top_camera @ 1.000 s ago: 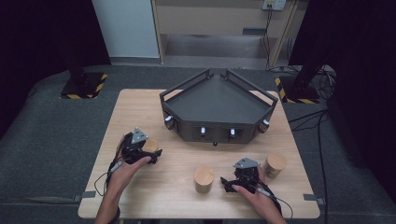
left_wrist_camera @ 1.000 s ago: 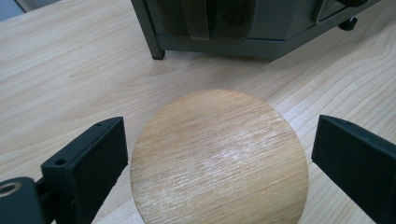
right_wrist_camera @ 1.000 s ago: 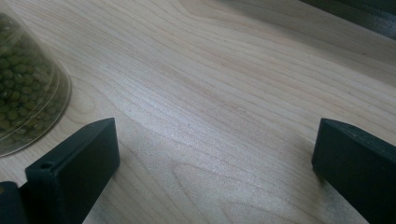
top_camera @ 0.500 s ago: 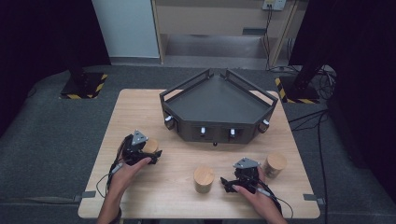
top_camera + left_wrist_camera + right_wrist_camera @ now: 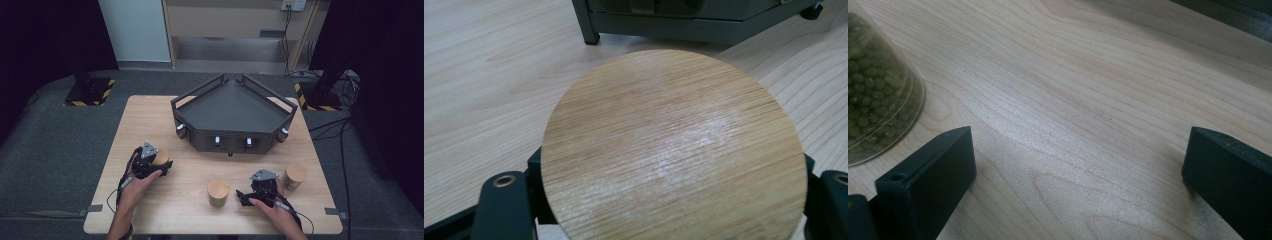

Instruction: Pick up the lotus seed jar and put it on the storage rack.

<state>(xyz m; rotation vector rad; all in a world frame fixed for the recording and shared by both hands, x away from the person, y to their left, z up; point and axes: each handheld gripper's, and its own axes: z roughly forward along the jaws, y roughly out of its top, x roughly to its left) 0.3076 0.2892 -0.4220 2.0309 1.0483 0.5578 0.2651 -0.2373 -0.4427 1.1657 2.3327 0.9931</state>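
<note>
While my left gripper (image 5: pixel 159 165) has just been closing its jaws, they now clamp the jar with the wooden lid (image 5: pixel 671 150), which sits near the left edge of the table (image 5: pixel 150 120); the jar is between the pads and pressed from both sides. From the left gripper view I see the round lid from above, and it covers the jar's body, so I cannot say what is inside.

My right gripper (image 5: pixel 245 197) rests on the table near the front edge with its jaws spread wide and bare wood between them. Just to its left stands a second lidded jar (image 5: pixel 218 192); the right gripper view shows its clear wall (image 5: pixel 878 95), cut off at the frame's edge, with small green beans inside. A third lidded jar (image 5: pixel 294 176) stands just beside that gripper on the other side.

Behind all three, the dark angular tray (image 5: pixel 232 107) takes up the middle of the table, its front corner near the jar I grip.
</note>
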